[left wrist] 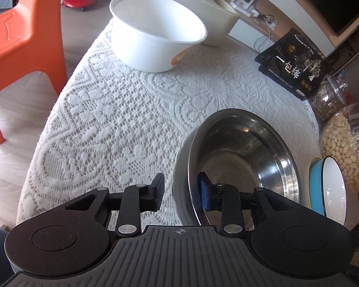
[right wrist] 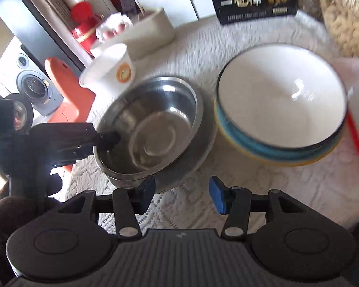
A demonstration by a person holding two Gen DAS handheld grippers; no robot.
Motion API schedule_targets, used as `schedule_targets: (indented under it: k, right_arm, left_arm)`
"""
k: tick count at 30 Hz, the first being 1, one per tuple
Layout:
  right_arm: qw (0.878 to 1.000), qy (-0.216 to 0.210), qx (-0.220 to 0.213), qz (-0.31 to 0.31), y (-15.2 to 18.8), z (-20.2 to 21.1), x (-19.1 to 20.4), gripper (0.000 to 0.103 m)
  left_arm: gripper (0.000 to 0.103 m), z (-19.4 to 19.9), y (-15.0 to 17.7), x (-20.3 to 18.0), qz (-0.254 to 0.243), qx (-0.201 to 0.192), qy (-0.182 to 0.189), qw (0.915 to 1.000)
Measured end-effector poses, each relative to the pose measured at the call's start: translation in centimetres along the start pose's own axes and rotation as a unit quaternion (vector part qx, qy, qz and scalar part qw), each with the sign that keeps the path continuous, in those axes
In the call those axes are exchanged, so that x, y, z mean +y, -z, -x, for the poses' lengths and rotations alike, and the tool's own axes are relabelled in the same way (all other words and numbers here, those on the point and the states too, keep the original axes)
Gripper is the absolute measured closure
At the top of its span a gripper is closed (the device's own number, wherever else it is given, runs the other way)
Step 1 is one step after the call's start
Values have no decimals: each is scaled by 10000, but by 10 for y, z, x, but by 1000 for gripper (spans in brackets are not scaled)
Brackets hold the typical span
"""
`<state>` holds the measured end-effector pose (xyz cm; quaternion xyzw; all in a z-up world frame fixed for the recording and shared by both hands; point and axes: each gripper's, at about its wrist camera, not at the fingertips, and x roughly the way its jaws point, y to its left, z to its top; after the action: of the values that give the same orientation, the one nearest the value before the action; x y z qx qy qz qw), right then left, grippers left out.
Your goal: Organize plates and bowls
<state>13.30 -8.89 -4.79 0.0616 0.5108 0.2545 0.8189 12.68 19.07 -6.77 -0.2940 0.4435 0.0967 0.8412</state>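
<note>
The left gripper (left wrist: 180, 192) is straddling the near rim of the steel bowl (left wrist: 249, 148), one of its fingers (left wrist: 204, 195) inside and one outside, not yet clamped; the bowl is sitting on the table (left wrist: 122, 119), just beside the stacked bowls (right wrist: 281, 105). The right gripper (right wrist: 182, 196) is hovering spread and empty; closing squarely on the rim before lifting would likely be wise, since thin steel may slip.

The left gripper (left wrist: 180, 192) is held low and pointing forward, its jaws parted, one finger outside and the other, with its blue pad (left wrist: 204, 196), inside a rim, not visibly clamped. The right gripper (right wrist: 182, 195) hangs above the tabletop with its jaws spread wide and nothing between its blue pads (right wrist: 217, 197); its view is motion-blurred.
</note>
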Motion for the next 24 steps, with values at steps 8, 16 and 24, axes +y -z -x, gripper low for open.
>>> schedule_targets:
  k: [8, 16, 24]
  right_arm:
    - [9993, -60, 311, -216, -7, -23, 1, 53]
    - [9989, -203, 3, -428, -16, -11, -12, 48]
    - [9980, -260, 317, -475, -27, -44, -13, 49]
  left_arm:
    - [68, -2, 7, 0, -98, 118, 177, 9997]
    - [68, -1, 9, -4, -178, 140, 188, 9996]
    - [72, 0, 9, -4, -95, 128, 157, 9997]
